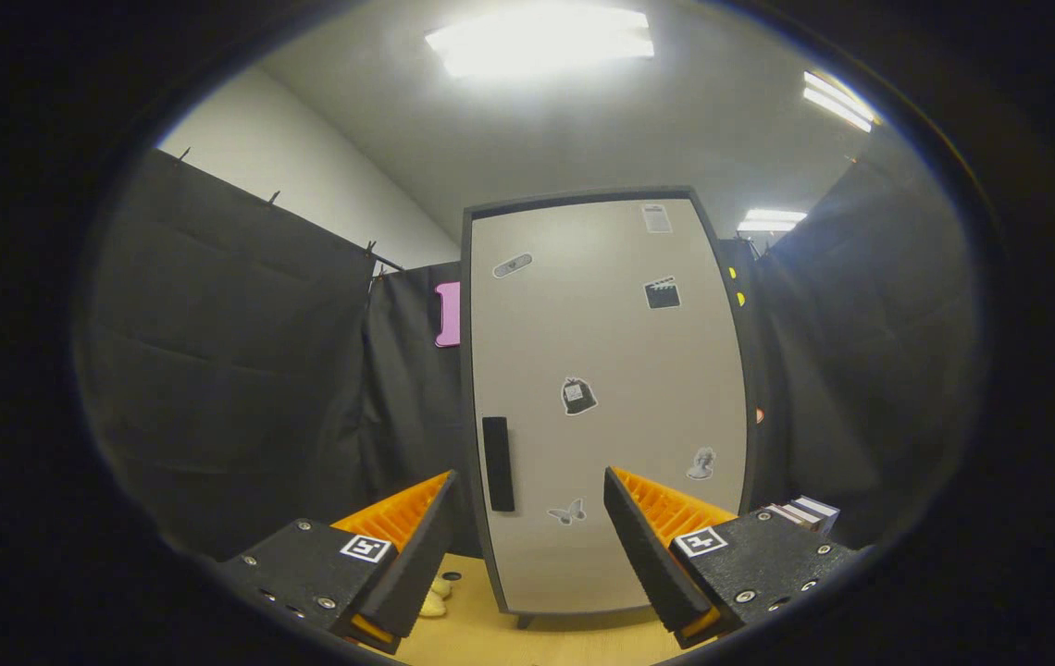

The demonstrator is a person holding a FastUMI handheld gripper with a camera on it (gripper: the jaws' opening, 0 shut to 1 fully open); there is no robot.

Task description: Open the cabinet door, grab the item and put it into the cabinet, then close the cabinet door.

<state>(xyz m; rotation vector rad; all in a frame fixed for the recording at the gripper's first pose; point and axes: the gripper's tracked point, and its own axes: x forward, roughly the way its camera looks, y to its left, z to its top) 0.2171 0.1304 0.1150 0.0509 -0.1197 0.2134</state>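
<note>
On the tabletop [509,638], straight beyond the tool [527,532], stands the cabinet [606,407], its pale door shut and its dark handle [498,463] near the door's left edge, just ahead of the left finger. Small stickers [577,396] dot the door; any writing on them is too small to read. The tool's fingers are spread wide and hold nothing. A pale yellow item [435,599] lies low by the left finger, left of the cabinet. Stacked books [803,511] sit to the cabinet's right.
</note>
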